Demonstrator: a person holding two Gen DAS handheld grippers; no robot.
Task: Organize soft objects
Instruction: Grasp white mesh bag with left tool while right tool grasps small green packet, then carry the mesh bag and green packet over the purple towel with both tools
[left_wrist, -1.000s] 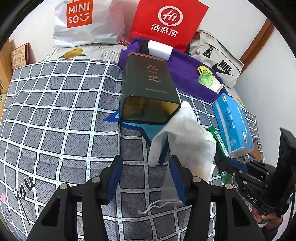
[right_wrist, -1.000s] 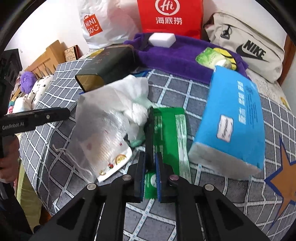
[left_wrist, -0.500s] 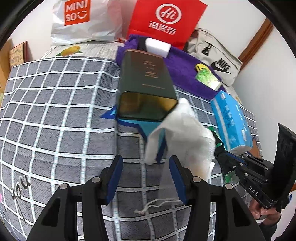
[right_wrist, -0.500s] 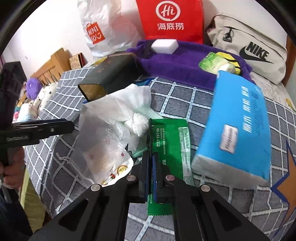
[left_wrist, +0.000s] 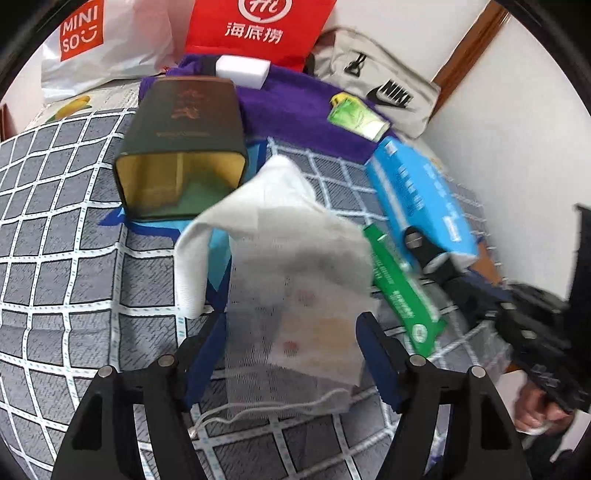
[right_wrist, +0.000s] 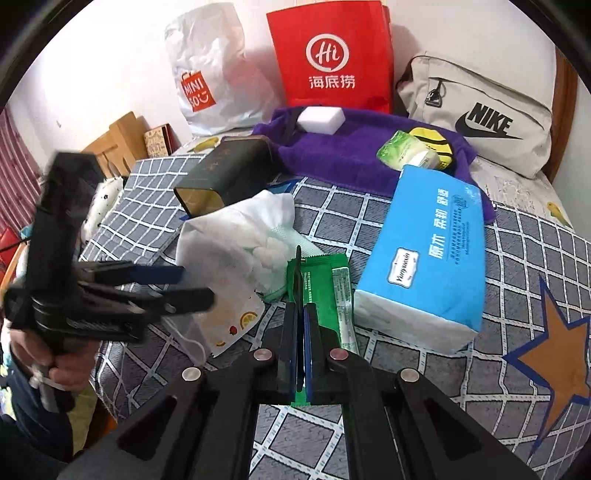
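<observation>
Risk sits with your right hand-held gripper: its jaws are pinched shut on one edge of the green packet, which lies on the bed beside the blue tissue pack; lift fast and that thin edge may slip. Your left hand-held gripper is opening around the mesh bag, not yet pressing it.

Each black tool has blue-padded fingers and silver screws.
</observation>
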